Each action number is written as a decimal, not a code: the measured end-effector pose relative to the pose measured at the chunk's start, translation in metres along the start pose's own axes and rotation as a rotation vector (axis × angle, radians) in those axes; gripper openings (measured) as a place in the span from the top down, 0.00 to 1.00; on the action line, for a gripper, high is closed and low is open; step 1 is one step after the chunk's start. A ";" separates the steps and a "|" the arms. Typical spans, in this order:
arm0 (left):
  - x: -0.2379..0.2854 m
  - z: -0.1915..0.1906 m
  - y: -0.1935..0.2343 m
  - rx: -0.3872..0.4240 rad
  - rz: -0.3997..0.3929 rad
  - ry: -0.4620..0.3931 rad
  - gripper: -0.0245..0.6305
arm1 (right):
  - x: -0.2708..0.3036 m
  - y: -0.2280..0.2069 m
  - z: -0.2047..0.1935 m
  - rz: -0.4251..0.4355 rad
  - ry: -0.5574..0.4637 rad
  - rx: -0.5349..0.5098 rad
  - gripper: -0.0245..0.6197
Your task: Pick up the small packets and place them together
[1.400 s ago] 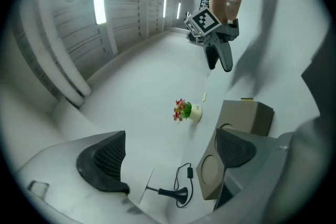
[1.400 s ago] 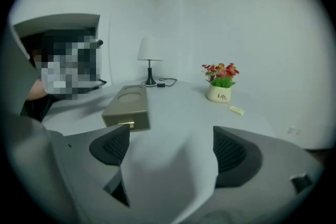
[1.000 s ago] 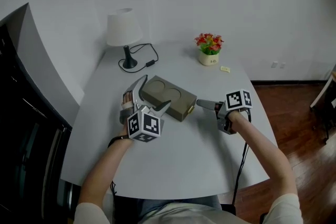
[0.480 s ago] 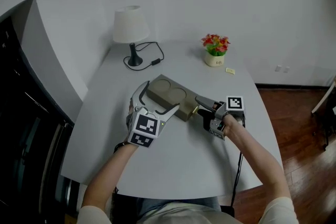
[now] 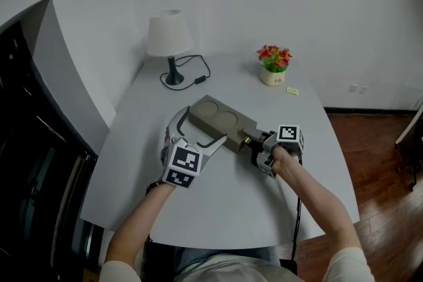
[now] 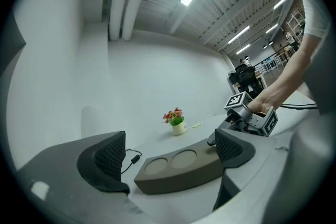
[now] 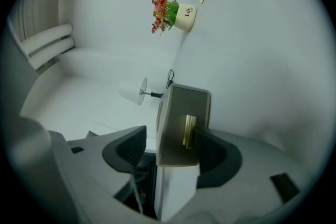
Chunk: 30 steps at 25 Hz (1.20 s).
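The right tool point(image 7: 170, 138) has just been closing. Its jaws now stand about half apart, 1 on each side of the brass handle point(image 7: 188, 130) on the right-hand end of the olive box point(image 5: 215, 117). 1 pad sits against the handle and the other looks clear of it, so nothing is gripped yet. A second ago this tool lay just beside that end of the box with its jaws wide. Since then it has rolled over and moved in onto the handle.

The left tool point(image 5: 207, 123) has narrowed only slightly and is almost fully apart. It straddles the box's near left corner without pressing on it and holds nothing. It too has rolled.

I judge that the handle belongs to a drawer, that the right tool is about to pull it, and that the left is there to steady the box. No packet has been picked up, and no view shows whether any lie inside the box.

The only packet-like thing in view is 1 small yellowish packet point(image 5: 291, 90). It lies on the table point(image 5: 218, 208) well beyond the box, just beside the flower pot point(image 5: 272, 76). The lamp point(image 5: 169, 36) stands beyond the box's left end.

The pot reads "Life", with a smaller line beneath that is too small to read. The box's top has 2 round recesses and no print. The marker cubes point(image 5: 287, 134) carry only black-and-white squares.
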<state>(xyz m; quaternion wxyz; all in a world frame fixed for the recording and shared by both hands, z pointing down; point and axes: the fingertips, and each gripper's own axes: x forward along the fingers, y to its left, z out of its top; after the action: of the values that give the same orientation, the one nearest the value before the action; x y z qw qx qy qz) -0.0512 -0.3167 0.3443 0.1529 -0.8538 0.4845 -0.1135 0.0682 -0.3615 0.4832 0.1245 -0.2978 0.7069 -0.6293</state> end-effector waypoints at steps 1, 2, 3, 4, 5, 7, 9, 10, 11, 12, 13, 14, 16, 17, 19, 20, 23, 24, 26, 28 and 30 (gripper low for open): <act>-0.001 -0.001 0.000 0.000 0.001 0.002 0.17 | -0.001 -0.004 0.001 -0.006 -0.004 -0.009 0.55; -0.002 -0.002 0.000 0.000 0.001 0.006 0.17 | -0.002 -0.008 0.002 -0.005 -0.004 -0.016 0.64; -0.003 -0.003 0.000 -0.001 0.001 0.010 0.17 | -0.004 -0.010 0.002 0.001 -0.004 -0.020 0.68; -0.003 -0.004 -0.001 -0.003 -0.001 0.013 0.17 | -0.005 -0.010 0.001 0.008 -0.003 -0.020 0.68; -0.003 -0.005 -0.002 -0.004 -0.003 0.016 0.17 | -0.008 -0.009 -0.002 0.013 0.000 -0.021 0.69; -0.004 -0.006 -0.006 -0.003 -0.009 0.017 0.17 | -0.015 -0.010 -0.006 0.008 0.013 -0.031 0.72; -0.005 -0.005 -0.011 0.000 -0.017 0.015 0.17 | -0.029 -0.015 -0.007 0.003 0.026 -0.041 0.73; -0.005 -0.005 -0.013 0.002 -0.021 0.014 0.17 | -0.037 -0.017 -0.008 0.004 0.030 -0.045 0.73; -0.005 -0.005 -0.014 0.004 -0.025 0.012 0.17 | -0.046 -0.017 -0.008 0.005 0.031 -0.049 0.73; -0.004 -0.005 -0.016 0.003 -0.028 0.009 0.17 | -0.055 -0.019 -0.009 0.003 0.031 -0.054 0.73; -0.004 -0.004 -0.019 -0.002 -0.032 0.005 0.17 | -0.066 -0.021 -0.010 0.000 0.029 -0.060 0.73; -0.004 -0.004 -0.023 -0.009 -0.038 -0.001 0.17 | -0.079 -0.023 -0.011 -0.002 0.027 -0.061 0.73; -0.006 0.000 -0.031 -0.022 -0.053 -0.022 0.17 | -0.109 -0.029 -0.015 -0.003 0.019 -0.051 0.73; -0.007 0.003 -0.035 -0.026 -0.062 -0.034 0.17 | -0.126 -0.032 -0.016 -0.005 0.015 -0.046 0.73; -0.008 0.007 -0.041 -0.034 -0.081 -0.061 0.17 | -0.157 -0.039 -0.018 -0.022 0.000 -0.039 0.73; -0.008 0.009 -0.044 -0.041 -0.090 -0.074 0.17 | -0.173 -0.042 -0.019 -0.037 -0.011 -0.037 0.73; -0.009 0.012 -0.054 -0.075 -0.113 -0.109 0.17 | -0.215 -0.057 -0.020 -0.114 -0.048 -0.049 0.74; -0.009 0.011 -0.056 -0.086 -0.117 -0.116 0.17 | -0.229 -0.063 -0.017 -0.147 -0.070 -0.058 0.76; -0.008 0.012 -0.059 -0.108 -0.123 -0.129 0.18 | -0.254 -0.070 -0.007 -0.194 -0.130 -0.072 0.94; -0.008 0.013 -0.062 -0.129 -0.126 -0.139 0.18 | -0.274 -0.065 0.004 -0.192 -0.184 -0.105 0.94; -0.008 0.012 -0.061 -0.152 -0.125 -0.139 0.18 | -0.281 -0.050 0.011 -0.150 -0.202 -0.157 0.94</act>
<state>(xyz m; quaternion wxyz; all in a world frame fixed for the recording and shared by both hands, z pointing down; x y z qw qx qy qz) -0.0023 -0.2786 0.3555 0.1135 -0.8974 0.4256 -0.0261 0.3095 -0.2094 0.4733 0.1238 -0.4206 0.7136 -0.5463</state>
